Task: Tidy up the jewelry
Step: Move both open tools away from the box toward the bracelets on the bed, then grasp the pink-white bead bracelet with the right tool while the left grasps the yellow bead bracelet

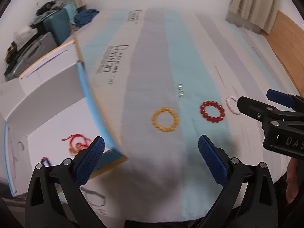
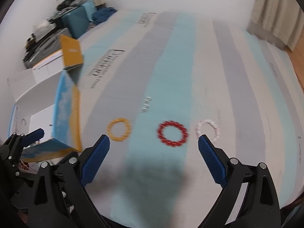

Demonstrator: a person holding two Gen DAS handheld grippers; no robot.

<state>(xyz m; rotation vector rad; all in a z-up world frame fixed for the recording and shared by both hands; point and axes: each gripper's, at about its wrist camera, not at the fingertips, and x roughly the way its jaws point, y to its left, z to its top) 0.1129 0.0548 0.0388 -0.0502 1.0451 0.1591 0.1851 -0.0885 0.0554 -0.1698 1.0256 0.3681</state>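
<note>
On the striped cloth lie a yellow bead bracelet [image 1: 165, 119], a red bead bracelet [image 1: 212, 111], a pale pink bead bracelet [image 1: 231, 104] and small silver earrings [image 1: 180, 91]. They also show, blurred, in the right wrist view: yellow bracelet [image 2: 119, 129], red bracelet [image 2: 172, 134], pink bracelet [image 2: 208, 129], earrings [image 2: 146, 104]. My left gripper [image 1: 152, 152] is open and empty, just short of the yellow bracelet. My right gripper [image 2: 153, 150] is open and empty, just short of the red bracelet; it also shows in the left wrist view [image 1: 254, 102]. An open white box [image 1: 47, 114] at the left holds red and gold string jewelry [image 1: 77, 144].
The box's blue and yellow side wall [image 2: 66, 114] stands up at the left of the bracelets. Luggage and clutter [image 1: 38, 38] sit beyond the cloth at the far left. A curtain [image 1: 252, 3] and wooden floor [image 1: 285, 43] are at the far right.
</note>
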